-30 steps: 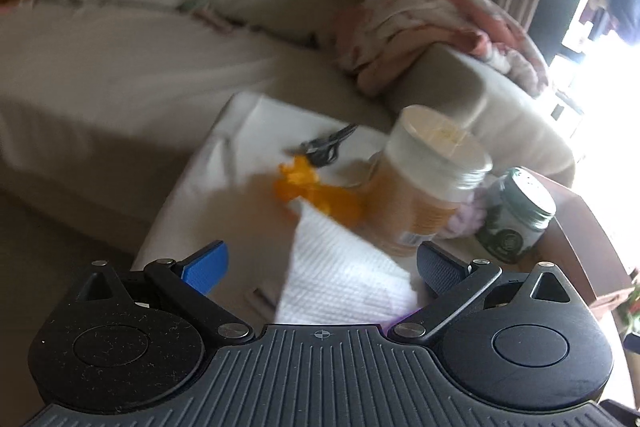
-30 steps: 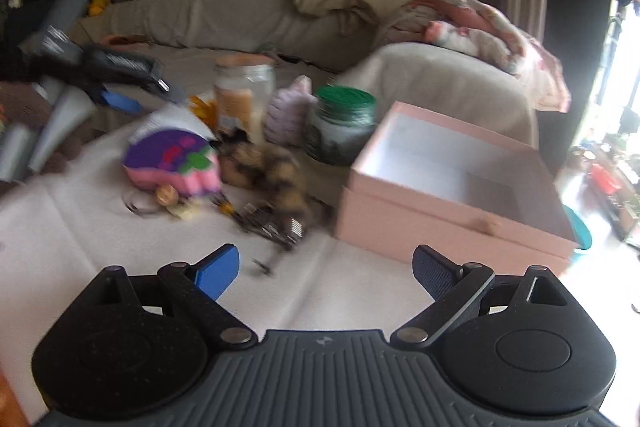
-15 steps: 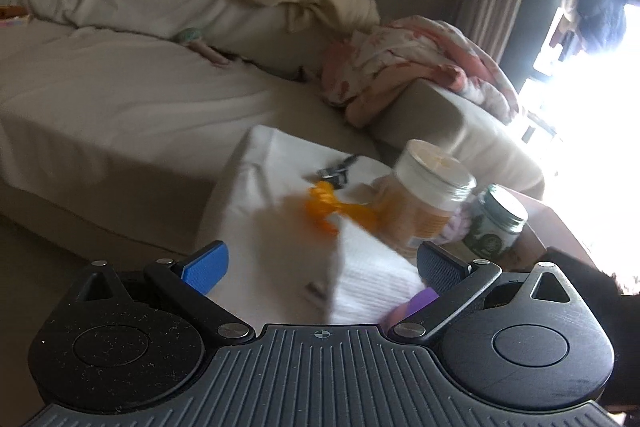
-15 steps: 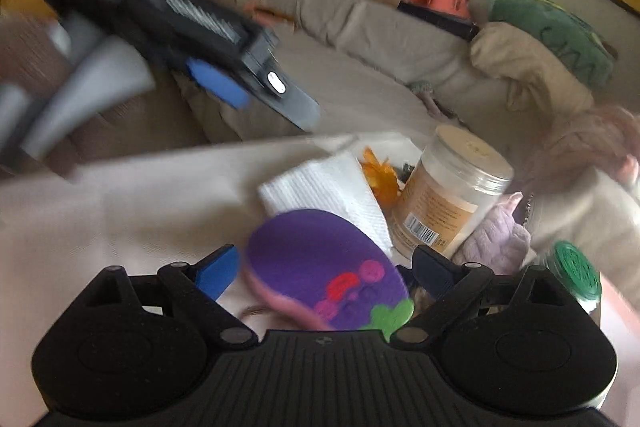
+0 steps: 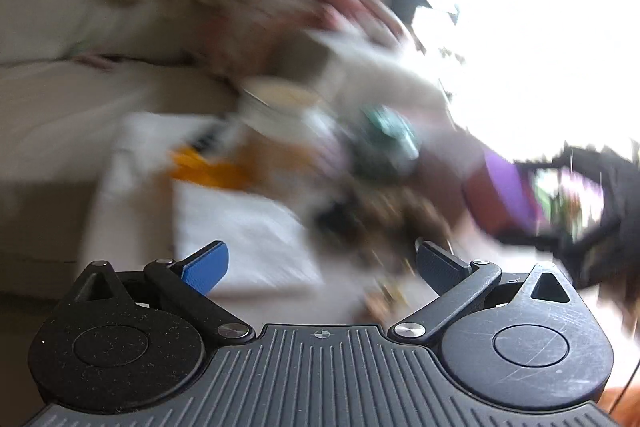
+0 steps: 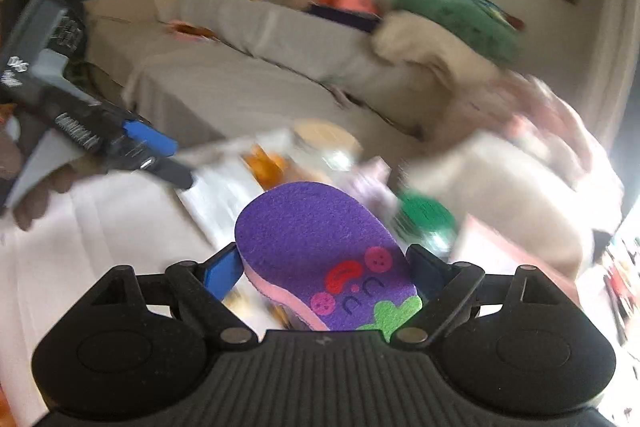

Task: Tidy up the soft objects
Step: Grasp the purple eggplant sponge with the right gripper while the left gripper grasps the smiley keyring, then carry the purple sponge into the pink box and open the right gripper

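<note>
Purple sponge [image 6: 320,251] clamped in right gripper [image 6: 326,273], jars [image 6: 326,147] behind

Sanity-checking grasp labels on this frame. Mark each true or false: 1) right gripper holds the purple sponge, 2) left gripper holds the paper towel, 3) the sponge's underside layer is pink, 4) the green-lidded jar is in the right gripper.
1) Right gripper holds the purple sponge: true; its fingers press the sponge's sides.
2) Left gripper holds the paper towel: false; its jaws are spread with nothing between them, and the towel lies on the table.
3) Underside layer is pink: true.
4) Green-lidded jar is in the right gripper: false; it stands beyond the sponge.
</note>
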{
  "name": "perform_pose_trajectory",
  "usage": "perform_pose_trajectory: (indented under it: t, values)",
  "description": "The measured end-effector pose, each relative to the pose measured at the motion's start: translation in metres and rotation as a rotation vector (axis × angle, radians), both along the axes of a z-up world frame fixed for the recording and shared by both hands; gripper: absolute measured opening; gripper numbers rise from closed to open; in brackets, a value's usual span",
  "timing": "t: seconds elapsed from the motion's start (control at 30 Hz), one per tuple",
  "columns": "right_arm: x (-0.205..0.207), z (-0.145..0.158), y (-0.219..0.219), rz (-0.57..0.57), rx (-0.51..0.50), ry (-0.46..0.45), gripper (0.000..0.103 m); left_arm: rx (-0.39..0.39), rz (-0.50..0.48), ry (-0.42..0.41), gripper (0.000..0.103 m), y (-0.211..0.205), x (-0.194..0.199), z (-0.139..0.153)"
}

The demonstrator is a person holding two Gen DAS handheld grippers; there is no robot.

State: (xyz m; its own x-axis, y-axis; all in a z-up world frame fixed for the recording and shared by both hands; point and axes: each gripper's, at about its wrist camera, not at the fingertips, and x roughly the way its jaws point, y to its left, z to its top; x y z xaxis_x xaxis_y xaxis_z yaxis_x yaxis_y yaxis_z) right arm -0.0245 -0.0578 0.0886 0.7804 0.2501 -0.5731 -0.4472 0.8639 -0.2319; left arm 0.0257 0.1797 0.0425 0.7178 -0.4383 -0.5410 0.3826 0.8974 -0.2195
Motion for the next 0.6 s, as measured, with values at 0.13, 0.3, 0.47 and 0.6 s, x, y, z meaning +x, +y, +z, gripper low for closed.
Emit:
perform_pose_trajectory:
  t: [0.13,0.3,0.47,0.6]
  values:
    - [-0.022,-0.013,-0.033,-0.096,0.005,0.04,0.088,0.117,-0.074,0.056,0.103,-0.043,-0.001,-0.019]
    - [-0.047,-0.027,-0.06,-0.16,0.023,0.044,0.088,0.19,-0.113,0.022,0.102,-0.077,-0.002,-0.024]
    - [-0.058,-0.033,-0.069,-0.185,0.039,0.047,0.088,0.308,-0.083,0.016,0.032,-0.09,0.001,-0.031]
    - [-0.067,-0.037,-0.076,-0.203,0.061,0.051,0.088,0.318,-0.068,0.002,0.031,-0.093,0.0,-0.033]
